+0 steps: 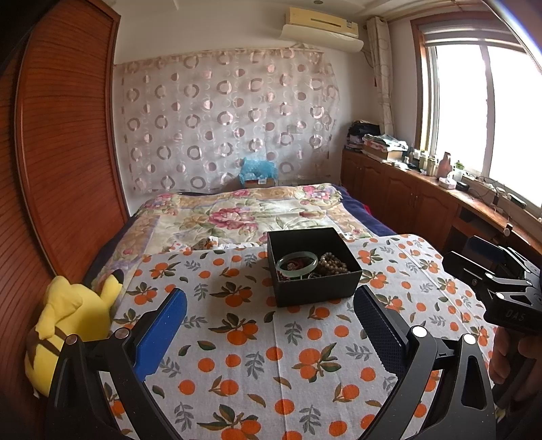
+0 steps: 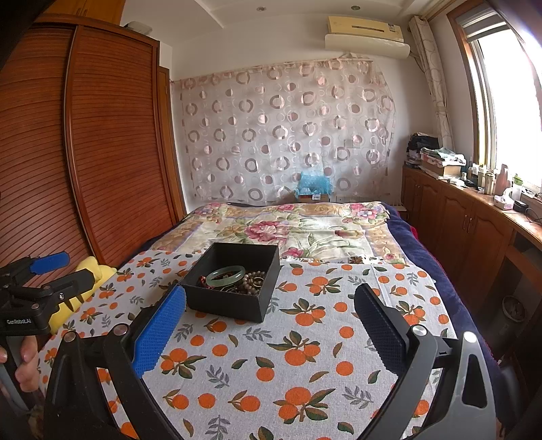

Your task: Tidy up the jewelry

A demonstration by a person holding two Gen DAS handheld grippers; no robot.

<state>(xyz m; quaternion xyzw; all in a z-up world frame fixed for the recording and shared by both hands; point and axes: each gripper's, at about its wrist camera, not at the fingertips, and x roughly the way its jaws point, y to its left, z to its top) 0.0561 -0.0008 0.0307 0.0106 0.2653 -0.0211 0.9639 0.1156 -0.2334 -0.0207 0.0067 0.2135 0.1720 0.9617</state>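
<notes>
— How were the two grippers held?

— Both hovered above the orange-print cloth (image 1: 271,338), short of the black box (image 1: 313,267), with nothing between their fingers. The left gripper (image 1: 271,318) had its blue pads spread wide, the box showing in the gap. The right gripper (image 2: 271,318) was spread just as wide, with the box ahead and slightly to its left. A hand (image 2: 20,358) gripped the left tool's handle at the edge of the right camera's view.

— And the jewelry?

— All inside the open box: a pale green bangle (image 2: 225,275) leaning over a heap of brown beads (image 2: 252,280), with a dark red strand (image 2: 203,281) beside it. None lay on the cloth that I could see.

— What about the room?

— The cloth covered the near end of a bed with a floral quilt (image 1: 237,213). A yellow plush toy (image 1: 67,325) sat at the left edge, against a slatted wooden wardrobe (image 1: 61,152). A circle-patterned curtain (image 1: 223,118) hung on the far wall below an air conditioner (image 1: 321,27). Low wooden cabinets (image 2: 467,230) ran under a bright window (image 1: 491,108) on the right, their top crowded with bottles and piled things.
</notes>
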